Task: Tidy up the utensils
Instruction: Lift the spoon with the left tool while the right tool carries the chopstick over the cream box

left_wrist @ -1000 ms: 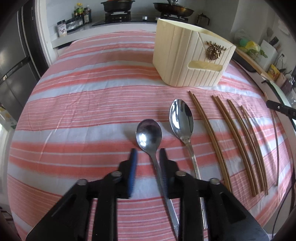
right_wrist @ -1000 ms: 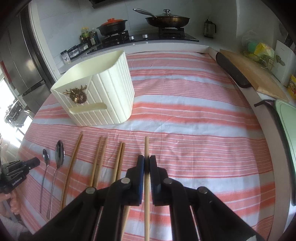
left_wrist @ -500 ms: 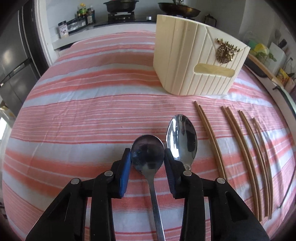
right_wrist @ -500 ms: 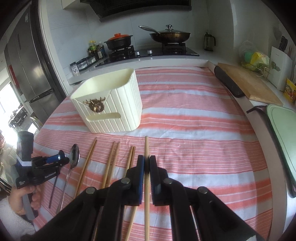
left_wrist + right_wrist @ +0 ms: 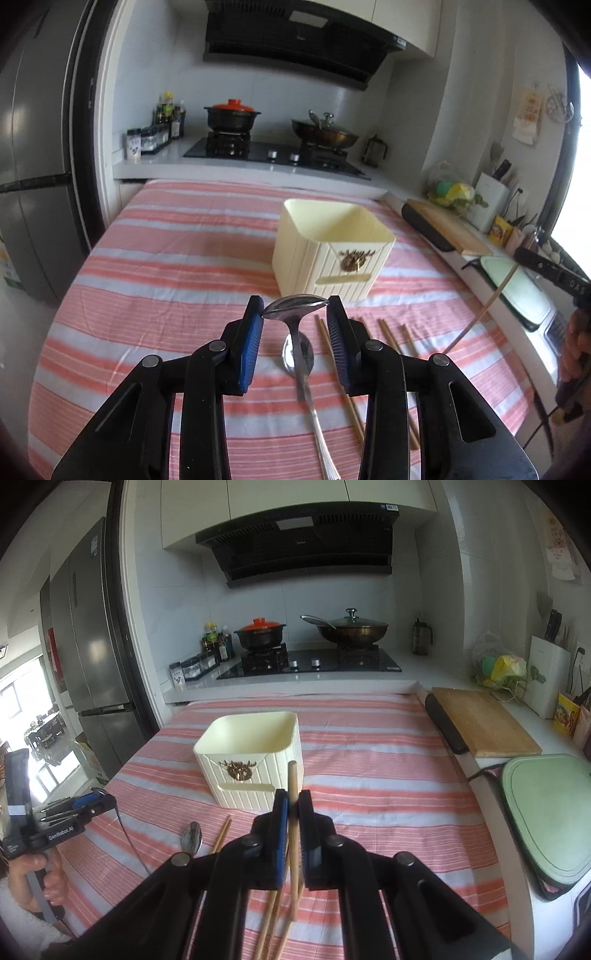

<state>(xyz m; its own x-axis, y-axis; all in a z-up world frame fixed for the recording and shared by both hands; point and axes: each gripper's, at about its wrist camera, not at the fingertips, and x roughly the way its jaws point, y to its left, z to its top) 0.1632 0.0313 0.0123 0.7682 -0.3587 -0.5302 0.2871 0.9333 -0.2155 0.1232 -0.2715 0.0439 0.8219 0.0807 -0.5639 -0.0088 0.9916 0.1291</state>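
In the left wrist view my left gripper (image 5: 295,306) is shut on the bowl of a steel spoon (image 5: 295,303), lifted off the striped cloth, handle hanging down toward me. A second spoon (image 5: 298,355) lies on the cloth below it. My right gripper (image 5: 293,802) is shut on one wooden chopstick (image 5: 292,775), raised and pointing up in front of the cream utensil holder (image 5: 251,757). That holder (image 5: 332,251) stands open-topped just beyond both grippers. Several chopsticks (image 5: 388,334) stay on the cloth beside the spoon.
A wooden cutting board (image 5: 484,723) and a pale green tray (image 5: 550,805) sit along the counter at the right. Pots stand on the stove (image 5: 310,662) behind the table. A fridge (image 5: 33,177) is at the left. A hand (image 5: 44,878) holds the left gripper.
The left jaws closed on the spoon's bowl and lifted it off the cloth. The right gripper rose with its chopstick. Both views now look more level, toward the holder.
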